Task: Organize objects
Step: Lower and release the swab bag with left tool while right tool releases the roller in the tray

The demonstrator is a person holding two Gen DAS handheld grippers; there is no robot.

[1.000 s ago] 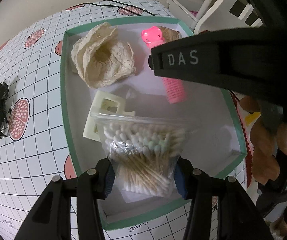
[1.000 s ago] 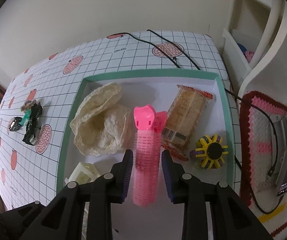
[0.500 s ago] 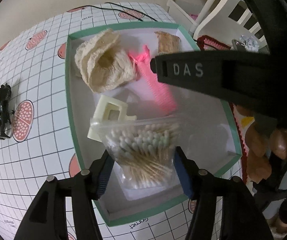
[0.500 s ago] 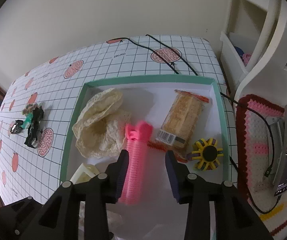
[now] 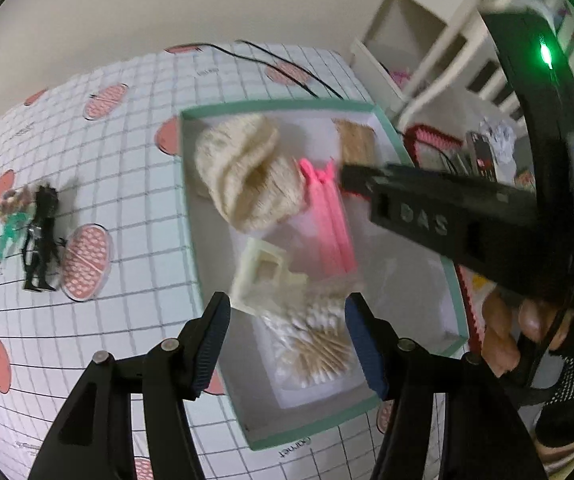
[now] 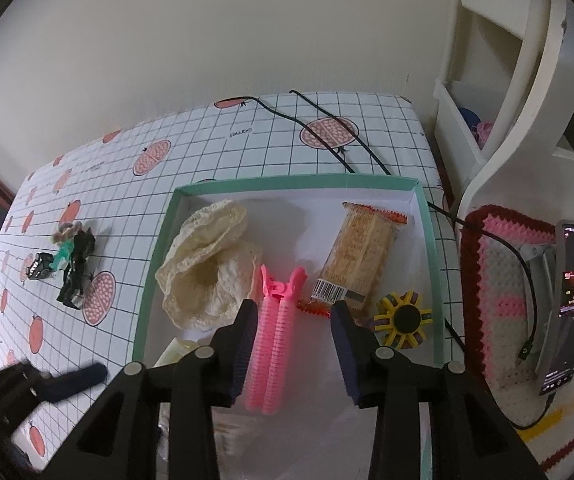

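Note:
A green-rimmed white tray (image 5: 191, 216) (image 6: 427, 216) lies on the grid-pattern table. In it lie a bag of cotton swabs (image 5: 315, 344), a cream hair claw (image 5: 261, 276), a cream lace cloth (image 5: 247, 172) (image 6: 207, 272), a pink hair roller clip (image 5: 329, 220) (image 6: 275, 344), a snack pack (image 6: 357, 256) and a yellow spoked toy (image 6: 403, 318). My left gripper (image 5: 287, 344) is open above the swab bag. My right gripper (image 6: 291, 352) is open above the pink clip, which lies free.
A black figure (image 5: 41, 236) (image 6: 75, 268), a small doll and a dark toy car (image 6: 39, 266) lie on the table left of the tray. A black cable (image 6: 327, 136) runs behind it. A phone (image 6: 567, 304) on a crochet mat and white shelving stand at right.
Both grippers opened and pulled back and up. The left let go of the swab bag, the right let go of the pink clip; both lie in the tray.

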